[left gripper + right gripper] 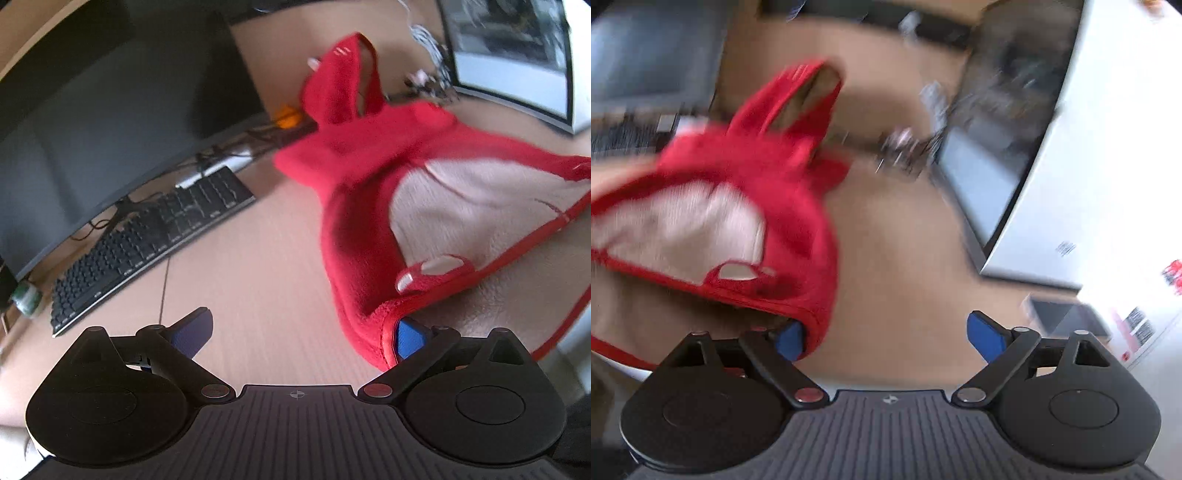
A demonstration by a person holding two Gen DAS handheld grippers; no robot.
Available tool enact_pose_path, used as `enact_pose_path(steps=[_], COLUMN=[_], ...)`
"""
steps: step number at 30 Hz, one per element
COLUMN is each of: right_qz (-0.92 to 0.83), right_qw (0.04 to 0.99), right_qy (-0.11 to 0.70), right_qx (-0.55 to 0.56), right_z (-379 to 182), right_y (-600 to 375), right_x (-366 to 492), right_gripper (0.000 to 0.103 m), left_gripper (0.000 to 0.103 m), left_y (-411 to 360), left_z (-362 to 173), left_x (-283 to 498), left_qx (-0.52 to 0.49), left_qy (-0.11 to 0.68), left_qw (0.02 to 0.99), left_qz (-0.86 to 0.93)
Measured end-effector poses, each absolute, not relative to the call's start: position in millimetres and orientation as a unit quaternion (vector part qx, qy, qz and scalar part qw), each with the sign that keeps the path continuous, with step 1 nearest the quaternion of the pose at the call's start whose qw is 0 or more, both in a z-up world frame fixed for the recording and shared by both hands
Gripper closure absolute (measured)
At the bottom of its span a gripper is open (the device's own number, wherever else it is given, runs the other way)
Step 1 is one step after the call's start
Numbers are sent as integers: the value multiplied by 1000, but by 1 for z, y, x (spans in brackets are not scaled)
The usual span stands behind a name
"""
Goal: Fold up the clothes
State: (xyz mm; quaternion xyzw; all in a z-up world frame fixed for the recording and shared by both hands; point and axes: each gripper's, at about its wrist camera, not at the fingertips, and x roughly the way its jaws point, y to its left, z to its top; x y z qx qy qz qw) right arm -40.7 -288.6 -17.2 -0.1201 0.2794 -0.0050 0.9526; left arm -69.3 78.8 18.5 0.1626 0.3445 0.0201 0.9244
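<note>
Mostly blurred, the red garment (369,177) with a pale lining lies on the wooden surface (258,277), its right part cut off. Both left tongs (303,336) and right tongs (886,338) gape wide, gripping nothing; cloth drapes one blue pad of each. A keyboard (147,251) sits nearby.

surface: wooden desk (258,258) | on it: red garment (354,206), keyboard (147,247), monitor (92,129)

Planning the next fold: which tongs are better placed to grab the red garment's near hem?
Slightly the left tongs, though both stand open: the red garment hem lies against their blue pad, in a sharper view.
</note>
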Motion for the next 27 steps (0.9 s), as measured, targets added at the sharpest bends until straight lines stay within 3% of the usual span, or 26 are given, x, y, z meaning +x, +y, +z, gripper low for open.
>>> enact_pose_path(steps=[2,10,17,27], right_qz=[-19,-1,8,60], right_qw=[958,922,938,946], right_qy=[256,337,284,302], right_qx=[-124,-189,-198,-100], right_z=[-11,-53,17,69], right_y=[-289,-286,-297,-323], right_x=[-39,-37,-55,-18], right_gripper=[7,6,6,5], left_gripper=[2,2,2,1], left_y=[83,93,96,138], left_z=[24,26,30,81], left_x=[-62,-51,-70,-51], left_qx=[147,128,136,16], left_qy=[347,374,403,386], left_qw=[926,918,905,921], left_qz=[21,10,-25,-50])
